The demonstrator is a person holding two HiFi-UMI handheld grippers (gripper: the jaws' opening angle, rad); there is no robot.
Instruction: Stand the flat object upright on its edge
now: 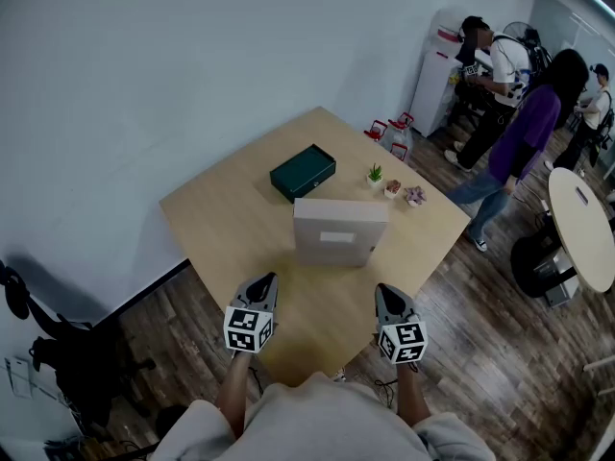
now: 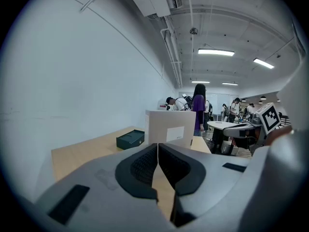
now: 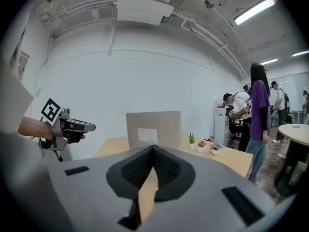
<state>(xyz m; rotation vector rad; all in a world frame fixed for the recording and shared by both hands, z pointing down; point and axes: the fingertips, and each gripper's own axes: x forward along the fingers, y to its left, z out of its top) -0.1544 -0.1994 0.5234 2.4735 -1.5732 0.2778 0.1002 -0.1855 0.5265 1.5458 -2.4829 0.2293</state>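
A flat beige box (image 1: 338,230) with a white label stands upright on its edge in the middle of the light wooden table (image 1: 216,224). Nothing touches it. My left gripper (image 1: 271,279) and right gripper (image 1: 381,290) hover over the table's near corner, short of the box, one to each side. Both are shut and hold nothing. The left gripper view has its jaws (image 2: 158,145) closed tip to tip with the box (image 2: 171,127) beyond them. The right gripper view also has its jaws (image 3: 153,147) closed, with the box (image 3: 153,129) straight ahead.
A dark green case (image 1: 303,171) lies behind the box. Three small potted plants (image 1: 392,187) sit near the table's right edge. Several people (image 1: 514,123) stand at the back right by a white dispenser (image 1: 437,65). A round table (image 1: 581,229) is at the right.
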